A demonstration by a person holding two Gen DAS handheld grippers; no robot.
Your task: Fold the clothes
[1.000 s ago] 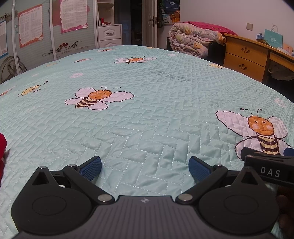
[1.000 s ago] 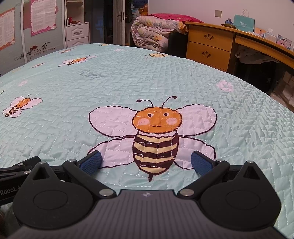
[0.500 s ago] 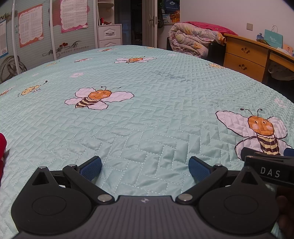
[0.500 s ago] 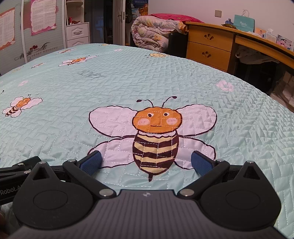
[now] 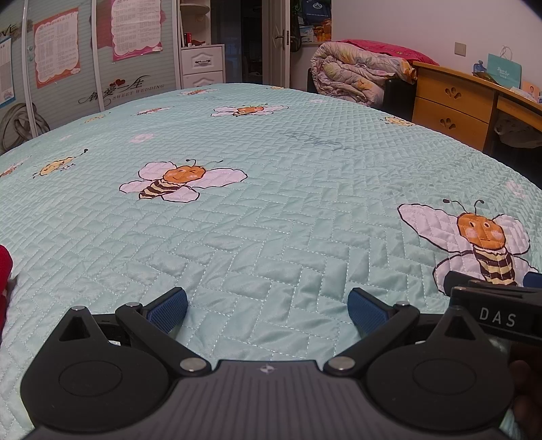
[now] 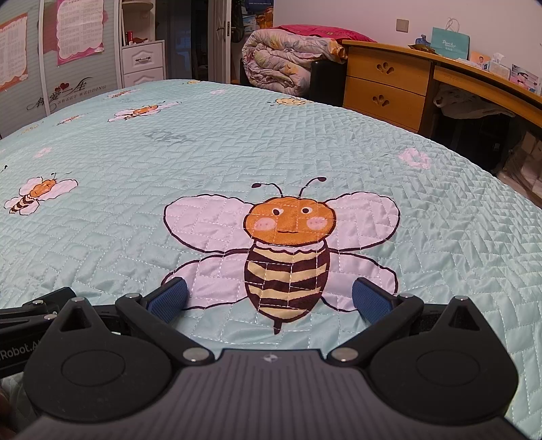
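Both grippers low over the bed (image 5: 271,189), side by side, pointing across its pale green quilted cover toward the far edge.

Left gripper (image 5: 267,309): fingers (image 5: 167,309) spread wide, blue pads well apart, nothing between them but bare quilt. Part of the right gripper's black body, lettered "DAS", shows at the right edge of the left wrist view.

Right gripper (image 6: 271,299): fingers (image 6: 169,298) likewise wide apart, holding nothing. They frame the lower body of a large printed bee (image 6: 288,250) on the cover, one pad on each side of it. Whether the pads touch the quilt, cannot tell.

Clothes: only a sliver of red fabric (image 5: 5,287) shows, at the extreme left edge of the left wrist view, lying on the bed near its near edge, well apart from the left fingers. Too little visible to tell what garment it is or how it lies.

Beyond the far edge of the bed: a rolled floral duvet (image 6: 288,64), a wooden desk (image 6: 386,84) with drawers along the bed's right side, a white drawer unit (image 5: 202,66), and wardrobe doors with pink posters (image 5: 135,28) on the left.
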